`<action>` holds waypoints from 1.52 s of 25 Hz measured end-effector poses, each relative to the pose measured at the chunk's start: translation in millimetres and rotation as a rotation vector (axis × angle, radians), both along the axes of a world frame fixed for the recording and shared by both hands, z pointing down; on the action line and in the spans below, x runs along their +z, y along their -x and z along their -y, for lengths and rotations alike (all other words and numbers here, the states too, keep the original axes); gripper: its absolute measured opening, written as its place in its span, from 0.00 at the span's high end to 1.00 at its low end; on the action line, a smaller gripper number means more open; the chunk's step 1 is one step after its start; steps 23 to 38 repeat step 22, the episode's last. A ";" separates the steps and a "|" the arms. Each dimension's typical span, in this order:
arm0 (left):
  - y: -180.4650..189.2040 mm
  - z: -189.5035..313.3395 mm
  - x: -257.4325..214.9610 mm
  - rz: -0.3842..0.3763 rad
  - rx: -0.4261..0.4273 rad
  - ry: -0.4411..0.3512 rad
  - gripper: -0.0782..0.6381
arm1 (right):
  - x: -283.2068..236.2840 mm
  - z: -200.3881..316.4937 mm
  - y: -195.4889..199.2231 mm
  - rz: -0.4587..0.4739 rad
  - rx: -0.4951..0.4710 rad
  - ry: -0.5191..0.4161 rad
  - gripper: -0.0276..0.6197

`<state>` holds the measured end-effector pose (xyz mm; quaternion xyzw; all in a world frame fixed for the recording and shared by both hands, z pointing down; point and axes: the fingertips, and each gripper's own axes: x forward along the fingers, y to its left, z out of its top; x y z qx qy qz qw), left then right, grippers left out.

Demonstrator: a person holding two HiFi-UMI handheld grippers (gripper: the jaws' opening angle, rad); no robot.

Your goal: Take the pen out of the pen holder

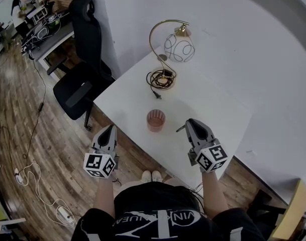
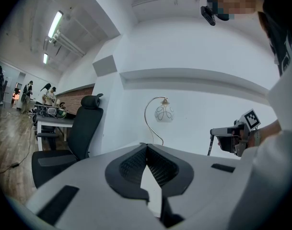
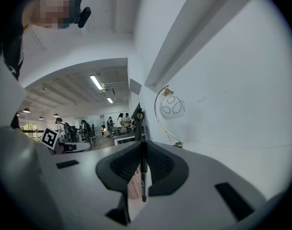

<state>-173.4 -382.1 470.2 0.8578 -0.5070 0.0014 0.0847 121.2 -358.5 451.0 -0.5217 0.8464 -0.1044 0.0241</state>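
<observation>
A pink ribbed pen holder [image 1: 156,120] stands near the front of the white table [image 1: 208,99]. My right gripper [image 1: 189,122] hangs just right of it, shut on a dark pen [image 1: 180,129] that pokes out to the left of the jaws, clear of the holder. In the right gripper view the pen [image 3: 143,166] stands upright between the pads of the gripper [image 3: 141,145], with the holder [image 3: 134,189] below. My left gripper [image 1: 111,128] is at the table's front left edge, shut and empty [image 2: 146,147]. It sees the right gripper [image 2: 217,133] with the pen [image 2: 210,146] hanging down.
A brass arc lamp [image 1: 173,46] with a wire globe shade stands at the table's back by the wall, with a coiled black cable [image 1: 160,79] at its foot. A black office chair [image 1: 85,69] is left of the table. Cables lie on the wooden floor.
</observation>
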 end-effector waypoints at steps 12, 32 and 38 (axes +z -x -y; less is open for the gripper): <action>4.7 1.6 3.2 0.009 -0.004 0.004 0.87 | 8.1 -1.9 7.7 -0.004 -0.015 0.009 0.88; 3.6 5.5 6.6 0.007 0.002 0.011 0.87 | 11.0 0.8 8.8 -0.004 -0.013 0.014 0.88; 3.6 5.5 6.6 0.007 0.002 0.011 0.87 | 11.0 0.8 8.8 -0.004 -0.013 0.014 0.88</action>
